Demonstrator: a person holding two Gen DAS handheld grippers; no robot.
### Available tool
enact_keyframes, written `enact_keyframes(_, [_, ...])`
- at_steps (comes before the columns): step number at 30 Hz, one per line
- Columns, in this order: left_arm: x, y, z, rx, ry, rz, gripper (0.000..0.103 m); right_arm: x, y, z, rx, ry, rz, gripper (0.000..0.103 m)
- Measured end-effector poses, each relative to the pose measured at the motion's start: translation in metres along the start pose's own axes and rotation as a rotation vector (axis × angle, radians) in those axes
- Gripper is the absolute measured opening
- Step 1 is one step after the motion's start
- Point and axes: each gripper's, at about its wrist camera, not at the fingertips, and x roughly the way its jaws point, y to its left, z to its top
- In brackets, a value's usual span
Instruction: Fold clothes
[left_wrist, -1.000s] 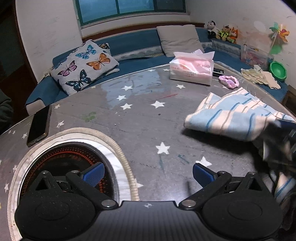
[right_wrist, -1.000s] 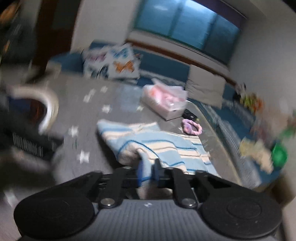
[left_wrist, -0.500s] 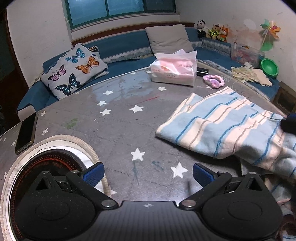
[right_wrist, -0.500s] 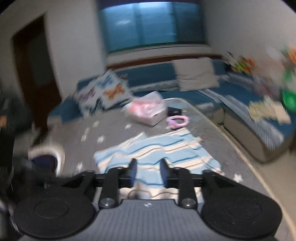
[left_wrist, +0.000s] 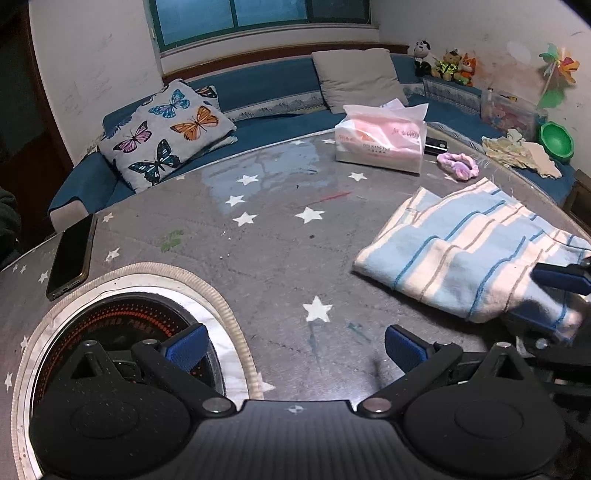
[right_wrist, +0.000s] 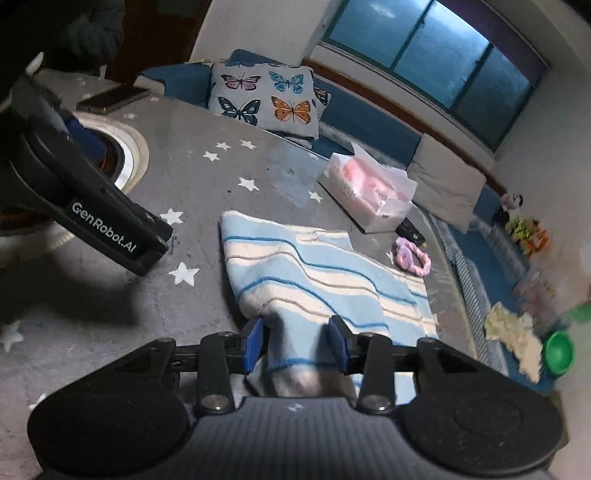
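Note:
A light-blue and cream striped garment (left_wrist: 469, 243) lies folded on the grey star-print table (left_wrist: 266, 236) at the right; it also shows in the right wrist view (right_wrist: 314, 273). My left gripper (left_wrist: 293, 343) is open and empty, low over the bare table left of the garment. My right gripper (right_wrist: 297, 339) is open, its blue pads on either side of the garment's near edge, not closed on it. The right gripper's blue fingers (left_wrist: 557, 277) show at the right edge of the left wrist view.
A pink tissue pack (left_wrist: 380, 136), a purple scrunchie (left_wrist: 458, 166) and a small black device (left_wrist: 436, 146) lie behind the garment. A phone (left_wrist: 72, 254) lies at the left. A round heater well (left_wrist: 122, 332) is sunk in the table. A blue sofa with a butterfly pillow (left_wrist: 166, 133) curves behind.
My right gripper let go of the garment's edge, opened, and now straddles its near edge. The garment has settled flat. My left gripper stayed open.

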Motion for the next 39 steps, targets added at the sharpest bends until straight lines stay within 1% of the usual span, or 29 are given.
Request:
enact_keyframes(1, [0.000,0.000,0.000,0.001,0.001,-0.001,0.103,0.002,0.000,0.000,0.002,0.004,-0.012,0.031])
enact_keyframes(2, [0.000,-0.001,0.000,0.002,0.000,-0.005,0.103,0.002,-0.003,0.001,0.031,-0.004,-0.014,0.020])
enact_keyframes(3, [0.000,-0.002,0.000,0.003,-0.001,-0.009,0.103,0.001,-0.007,0.001,0.062,-0.012,-0.016,0.017])
enact_keyframes(5, [-0.001,-0.005,0.001,0.005,-0.005,-0.019,0.103,-0.003,-0.038,0.000,0.277,-0.057,0.054,0.008])
enact_keyframes(8, [-0.003,-0.010,0.003,0.004,-0.011,-0.044,0.103,-0.013,-0.088,-0.017,0.594,-0.121,0.133,0.007])
enact_keyframes(11, [-0.005,-0.018,0.006,0.001,-0.015,-0.089,0.103,-0.015,-0.127,-0.044,0.837,-0.154,0.183,0.007])
enact_keyframes(15, [-0.009,-0.036,0.011,0.006,-0.017,-0.164,0.102,-0.011,-0.152,-0.082,1.049,-0.163,0.277,0.007])
enact_keyframes(17, [-0.010,-0.048,0.015,0.018,-0.023,-0.197,0.102,-0.006,-0.157,-0.097,1.126,-0.151,0.286,0.007])
enact_keyframes(20, [-0.012,-0.066,0.020,0.036,-0.031,-0.245,0.102,-0.002,-0.157,-0.110,1.174,-0.143,0.288,0.007])
enact_keyframes(23, [-0.013,-0.085,0.025,0.054,-0.039,-0.293,0.097,0.000,-0.158,-0.117,1.199,-0.154,0.312,0.007])
enact_keyframes(25, [-0.014,-0.097,0.029,0.066,-0.045,-0.326,0.087,0.000,-0.157,-0.117,1.203,-0.163,0.325,0.007])
enact_keyframes(26, [-0.012,-0.102,0.030,0.072,-0.038,-0.332,0.085,-0.001,-0.157,-0.116,1.203,-0.167,0.331,0.007])
enact_keyframes(29, [-0.003,-0.117,0.034,0.088,-0.016,-0.350,0.071,0.000,-0.156,-0.115,1.208,-0.177,0.346,0.007])
enact_keyframes(30, [0.000,-0.122,0.035,0.093,-0.008,-0.356,0.061,0.001,-0.157,-0.116,1.210,-0.179,0.347,0.007])
enact_keyframes(31, [-0.001,-0.121,0.034,0.090,-0.007,-0.366,0.055,0.001,-0.158,-0.118,1.214,-0.181,0.349,0.007])
enact_keyframes(36, [-0.010,-0.117,0.026,0.077,-0.015,-0.419,0.057,0.001,-0.162,-0.126,1.240,-0.195,0.361,0.007])
enact_keyframes(39, [-0.011,-0.116,0.027,0.071,-0.030,-0.426,0.057,0.003,-0.162,-0.127,1.246,-0.197,0.368,0.007])
